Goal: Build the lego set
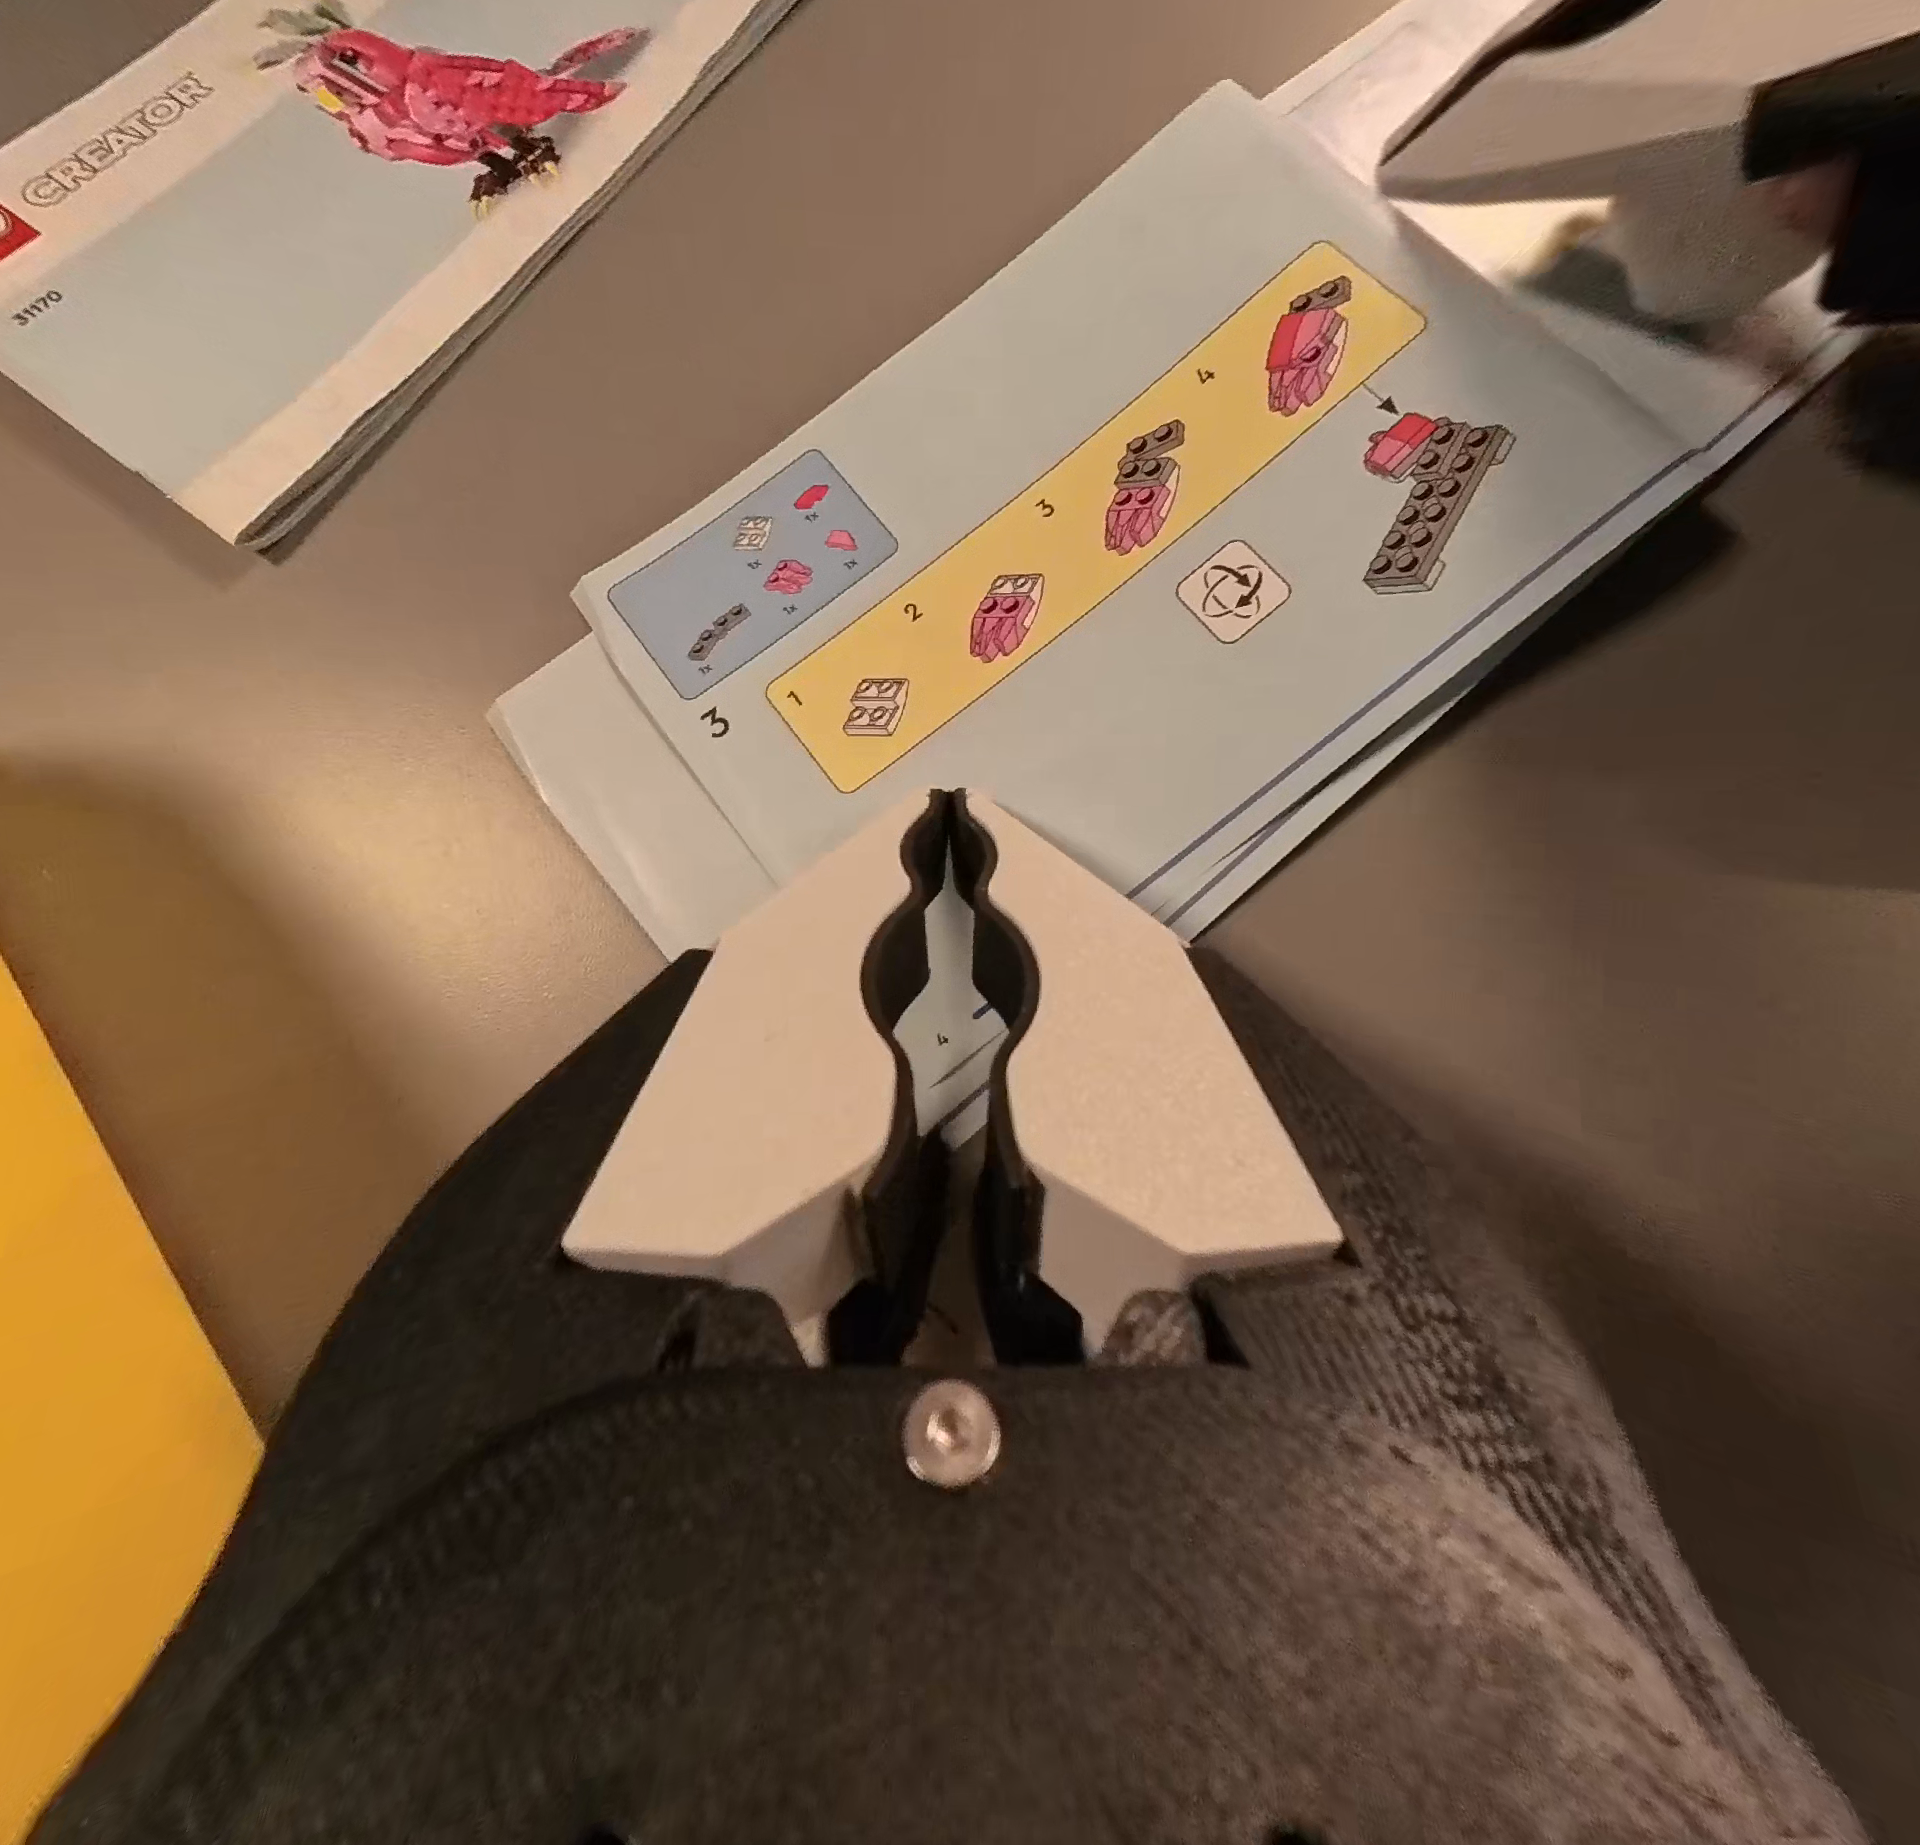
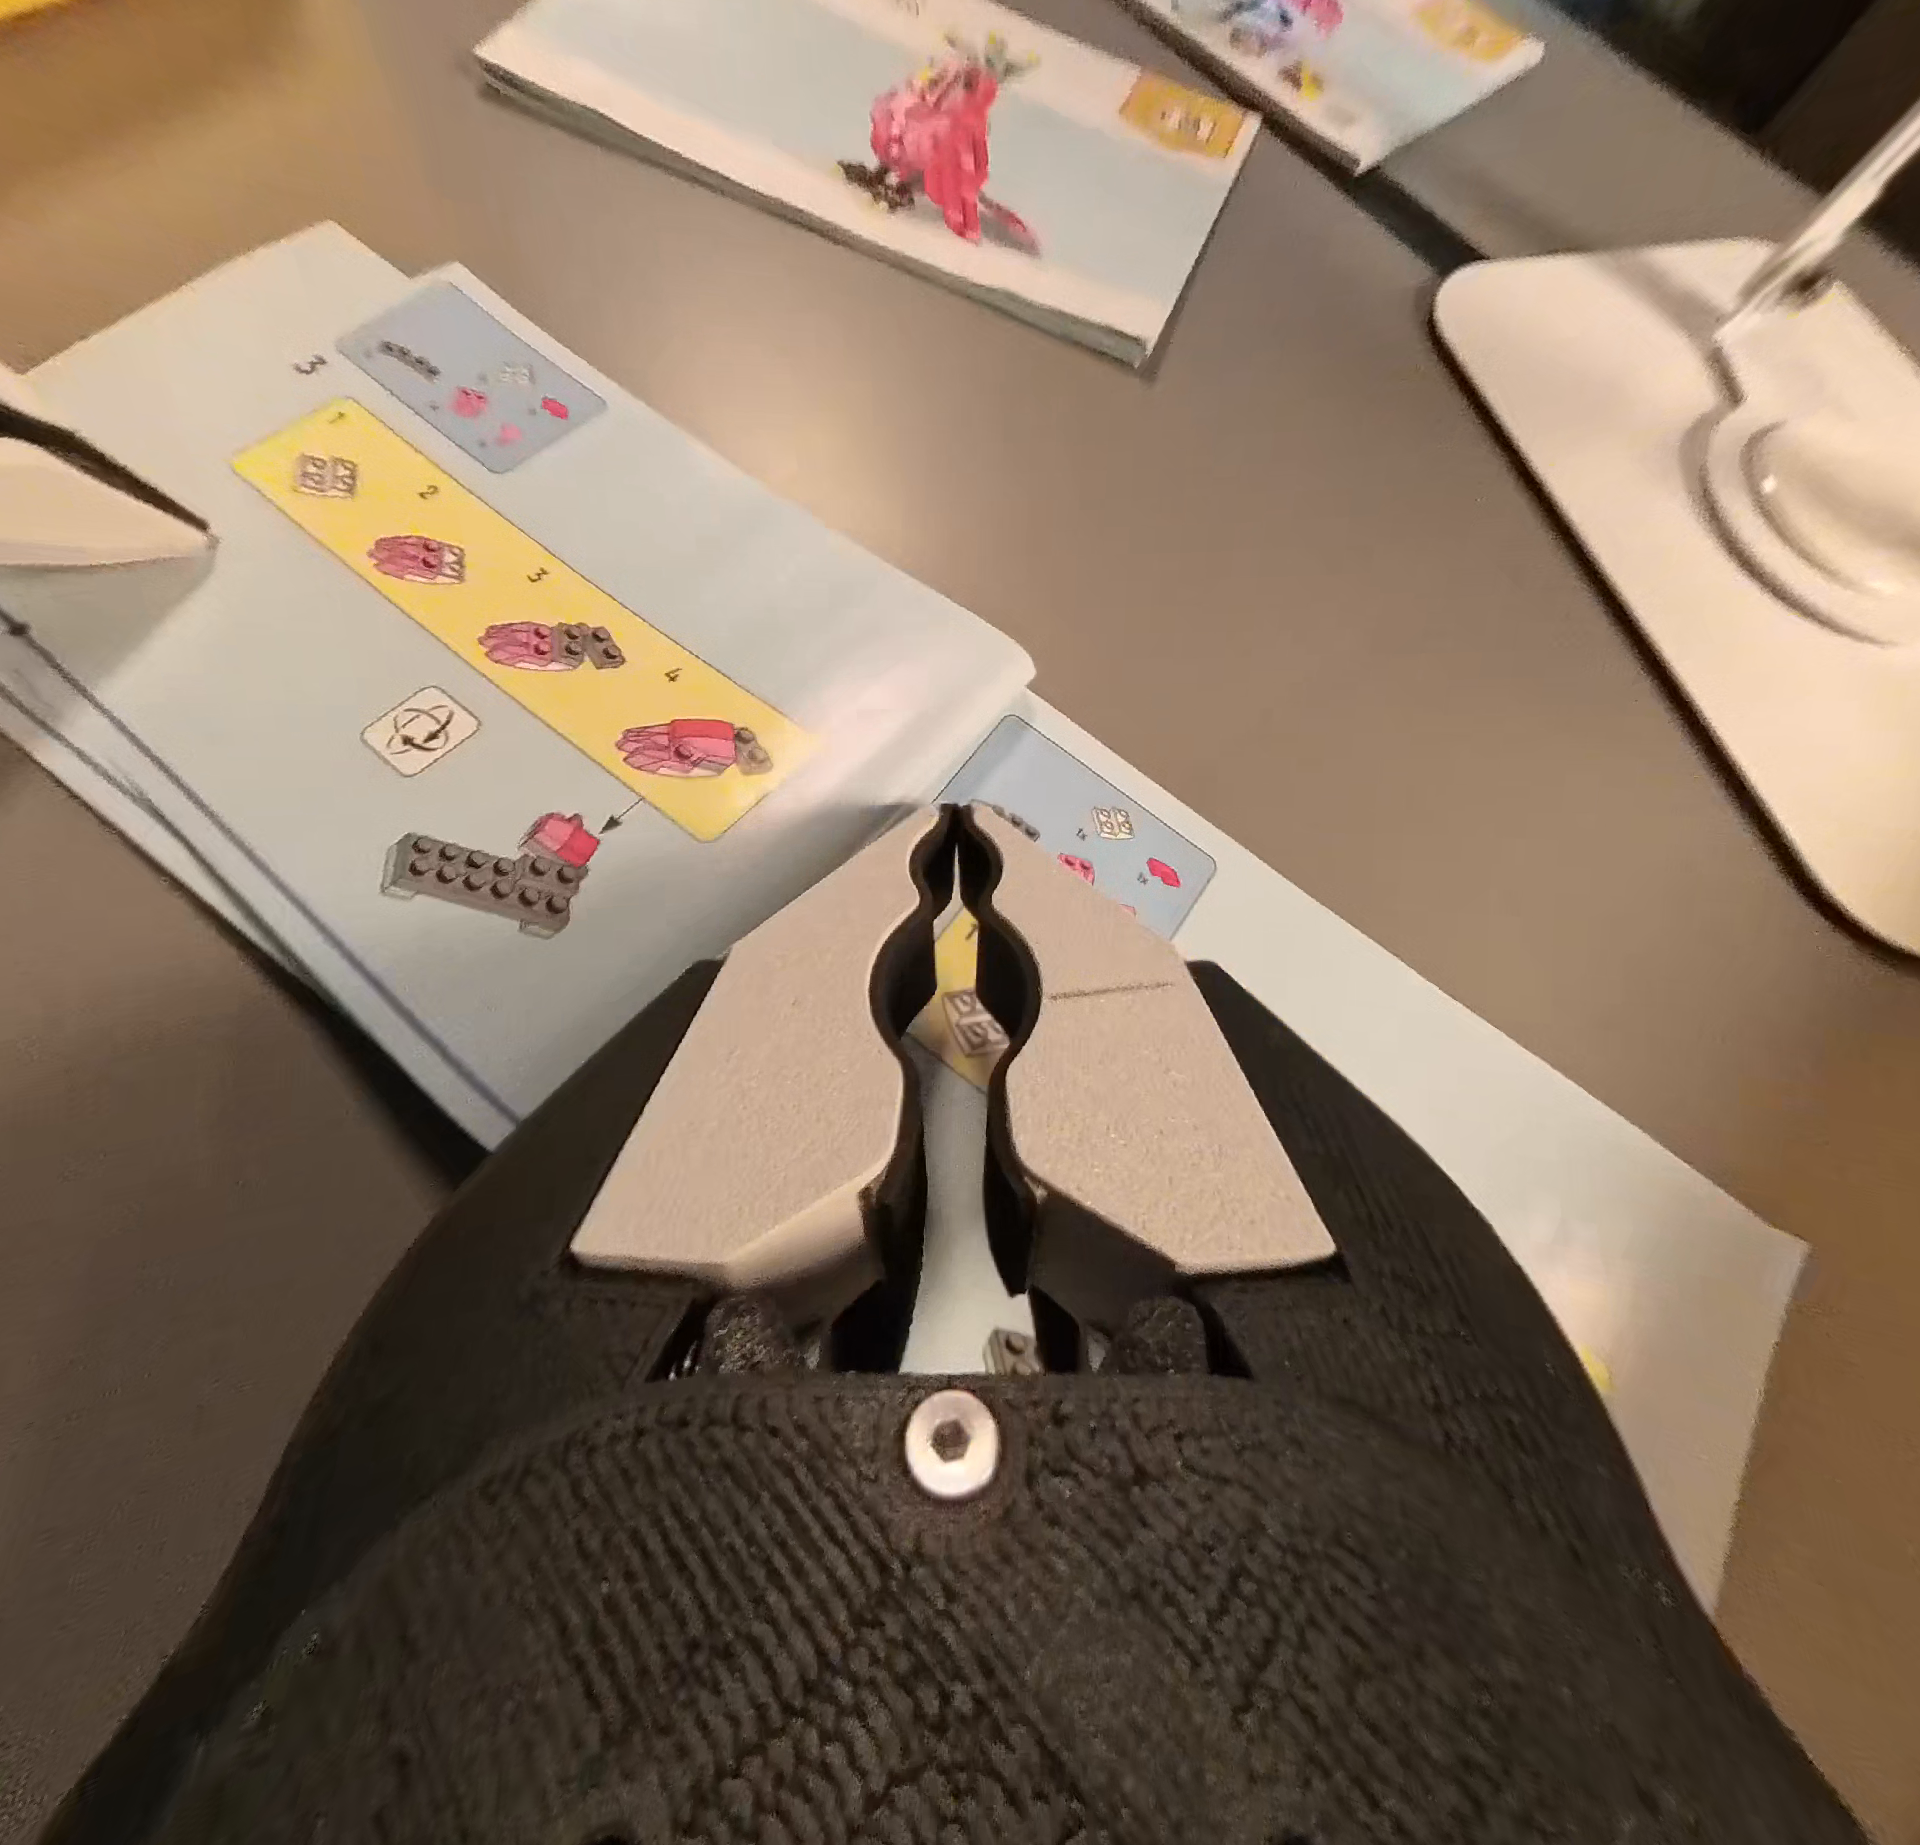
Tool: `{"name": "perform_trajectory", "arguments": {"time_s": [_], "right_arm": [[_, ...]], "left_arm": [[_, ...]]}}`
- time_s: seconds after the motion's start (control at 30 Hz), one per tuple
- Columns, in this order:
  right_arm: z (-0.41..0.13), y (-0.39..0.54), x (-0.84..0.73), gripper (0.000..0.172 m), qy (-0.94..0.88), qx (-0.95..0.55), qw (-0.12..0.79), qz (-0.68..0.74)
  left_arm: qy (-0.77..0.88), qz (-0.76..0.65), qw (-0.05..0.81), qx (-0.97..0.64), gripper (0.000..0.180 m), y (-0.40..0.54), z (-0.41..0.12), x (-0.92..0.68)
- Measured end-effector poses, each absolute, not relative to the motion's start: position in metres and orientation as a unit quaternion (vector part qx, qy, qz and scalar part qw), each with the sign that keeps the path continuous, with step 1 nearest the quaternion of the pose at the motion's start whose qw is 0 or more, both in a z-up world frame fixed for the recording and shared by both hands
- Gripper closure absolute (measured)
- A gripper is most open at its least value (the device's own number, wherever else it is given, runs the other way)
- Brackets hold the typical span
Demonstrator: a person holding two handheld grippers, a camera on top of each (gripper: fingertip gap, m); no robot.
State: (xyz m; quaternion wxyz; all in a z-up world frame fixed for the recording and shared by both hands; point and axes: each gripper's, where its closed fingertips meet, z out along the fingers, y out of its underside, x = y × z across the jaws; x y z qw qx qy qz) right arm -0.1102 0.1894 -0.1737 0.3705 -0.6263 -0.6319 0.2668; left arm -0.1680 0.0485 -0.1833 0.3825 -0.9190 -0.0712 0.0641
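Booklet (image 1: pixel 1091 548) open, pale blue pages, brick-build diagrams; both tools (image 1: pixel 951 798) (image 2: pixel 956 813) pressed together above it.

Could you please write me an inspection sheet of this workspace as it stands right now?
Surface: brown-grey table, matte.
Things at hand: open instruction booklet, pages fanned; a loose page beside it.
Clutter: closed booklet with pink bird cover; another booklet behind; white stand base; yellow sheet.
Grippers: left gripper shut over the open booklet's near edge; right gripper shut above the loose page; neither visibly holds anything.
Cables: nothing seen.
Surroundings: dark, blurred background.
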Motion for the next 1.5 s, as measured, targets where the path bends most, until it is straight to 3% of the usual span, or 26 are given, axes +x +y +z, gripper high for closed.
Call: {"name": "perform_trajectory", "arguments": {"time_s": [0.2,0.57,0.9,1.13,1.27,1.33,1.4,1.5], "right_arm": [[-0.179,0.184,-0.113,0.171,-0.626,-0.643,0.314,0.31],[-0.176,0.174,-0.113,0.147,-0.631,-0.63,0.281,0.355],[-0.18,0.169,-0.114,0.142,-0.666,-0.603,0.31,0.312],[-0.176,0.174,-0.114,0.124,-0.667,-0.592,0.343,0.295],[-0.15,0.173,-0.109,0.121,-0.631,-0.57,0.398,0.343],[-0.131,0.175,-0.099,0.122,-0.606,-0.546,0.454,0.359],[-0.11,0.176,-0.086,0.131,-0.581,-0.5,0.531,0.361],[-0.086,0.174,-0.06,0.161,-0.547,-0.43,0.635,0.334]], "left_arm": [[-0.081,0.049,0.396,-0.913,0.18,0.045,-0.183,-0.168],[-0.106,0.116,0.47,-0.869,0.175,0.04,-0.153,-0.191],[-0.111,0.116,0.399,-0.903,0.165,0.035,-0.181,-0.192],[-0.106,0.135,0.393,-0.903,0.165,0.035,-0.181,-0.193],[-0.104,0.167,0.399,-0.895,0.18,0.032,-0.176,-0.2],[-0.097,0.182,0.458,-0.865,0.18,0.037,-0.153,-0.2],[-0.096,0.184,0.537,-0.818,0.18,0.038,-0.122,-0.197],[-0.087,0.219,0.636,-0.735,0.18,0.027,-0.076,-0.195]]}}
